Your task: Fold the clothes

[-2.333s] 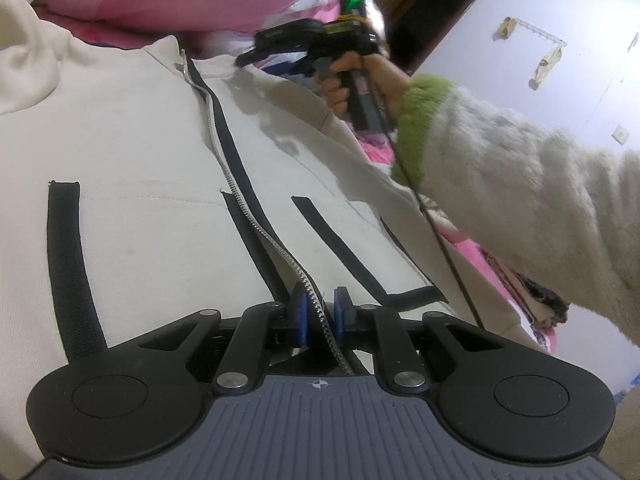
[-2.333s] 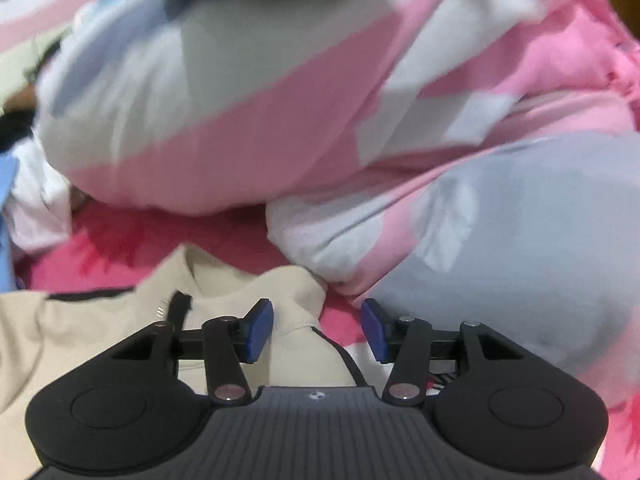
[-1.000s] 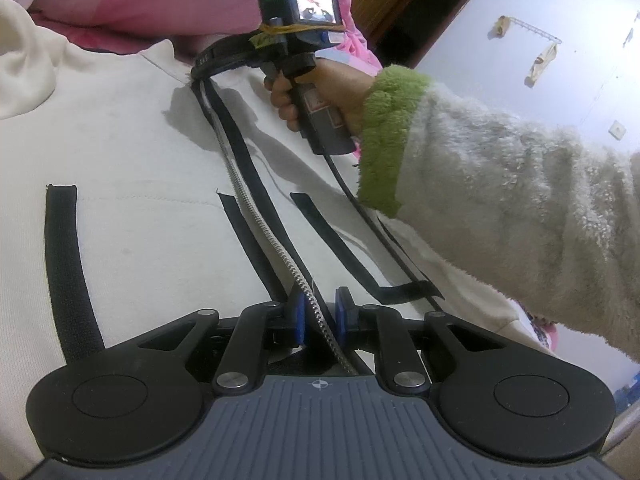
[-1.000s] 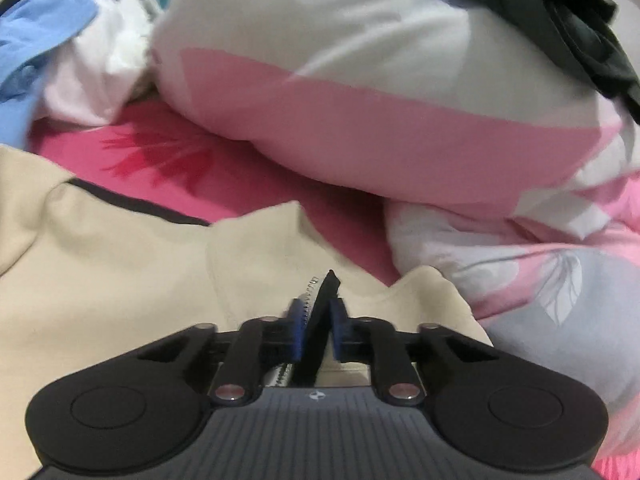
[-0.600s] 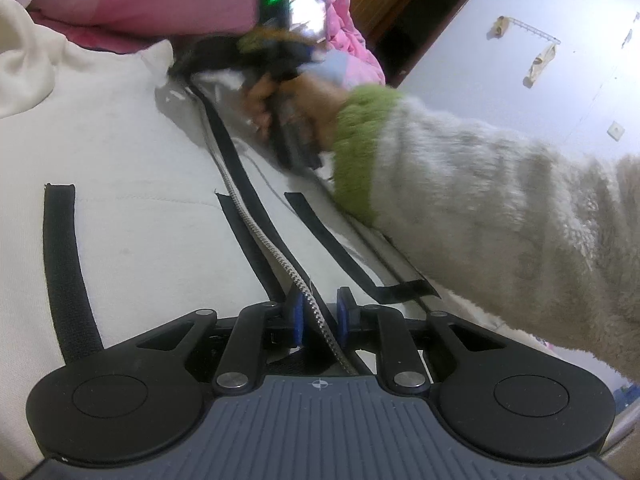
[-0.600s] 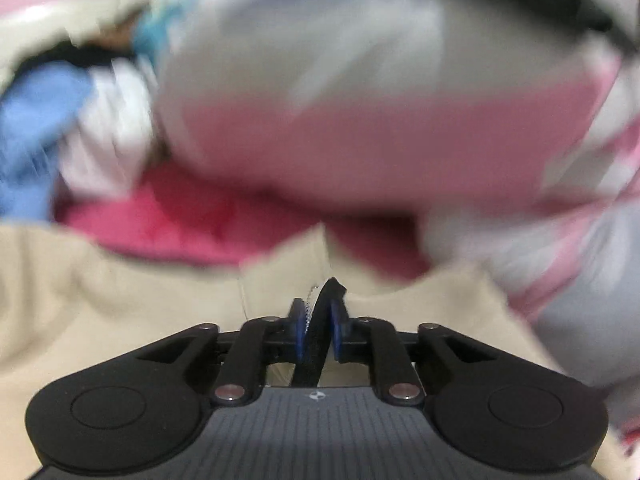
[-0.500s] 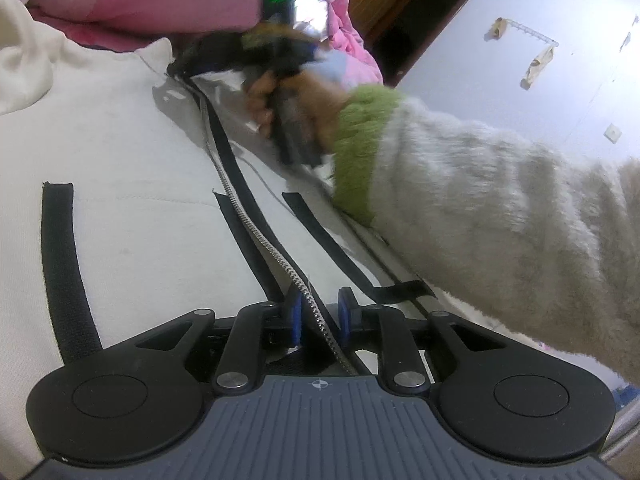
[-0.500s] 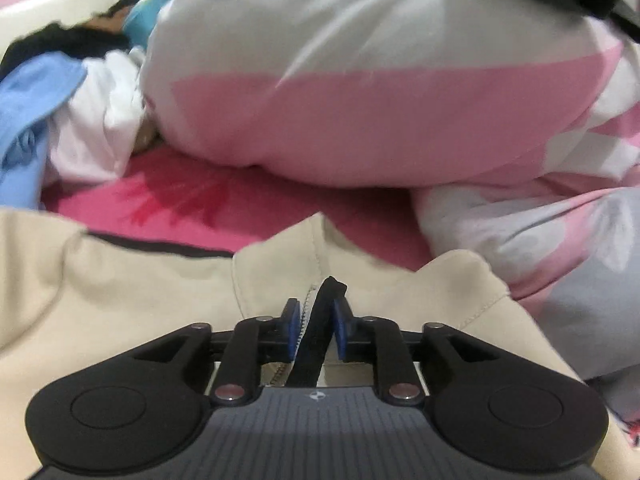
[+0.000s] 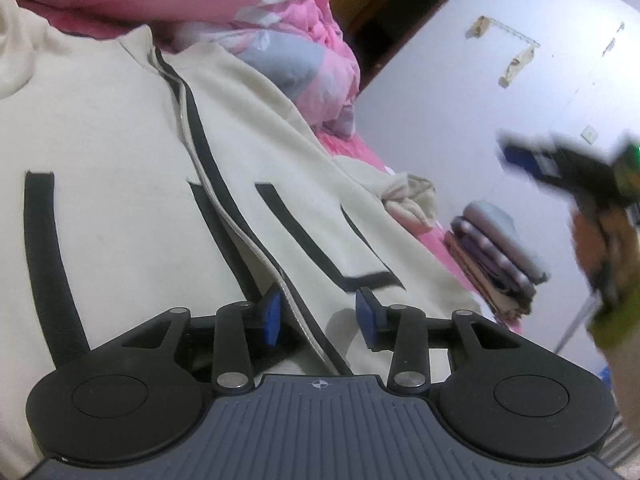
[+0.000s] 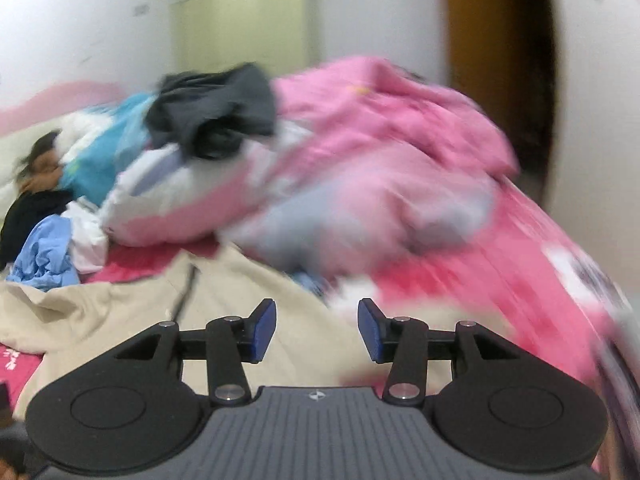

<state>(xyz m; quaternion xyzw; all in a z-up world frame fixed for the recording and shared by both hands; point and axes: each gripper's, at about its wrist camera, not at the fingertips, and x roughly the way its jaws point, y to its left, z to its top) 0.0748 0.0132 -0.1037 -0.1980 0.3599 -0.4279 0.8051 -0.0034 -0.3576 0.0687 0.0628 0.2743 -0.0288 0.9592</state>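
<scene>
A cream jacket (image 9: 120,152) with black stripes is lying spread flat on the pink bed sheet (image 9: 424,240), filling most of the left wrist view; its zipper (image 9: 224,200) is running down the middle toward the camera. Beyond the jacket's collar, a pink and grey quilt (image 10: 380,160) is bunching up, with a dark garment (image 10: 212,112) sitting on top of it and a blue garment (image 10: 44,256) lying off the jacket's far left shoulder. Off the jacket's right side, past its crumpled sleeve cuff (image 9: 412,200), a stack of folded clothes (image 9: 496,256) is resting on the sheet.

The left gripper (image 9: 318,318) is hovering at the jacket's hem, its jaws opening, with the zipper edge passing between the blue pads but not being pressed. The right gripper (image 10: 316,330) is being held above the jacket's right side, blurred, its jaws opening too with nothing between them; in the left wrist view it is appearing far right of the jacket, gripped by a hand (image 9: 600,240).
</scene>
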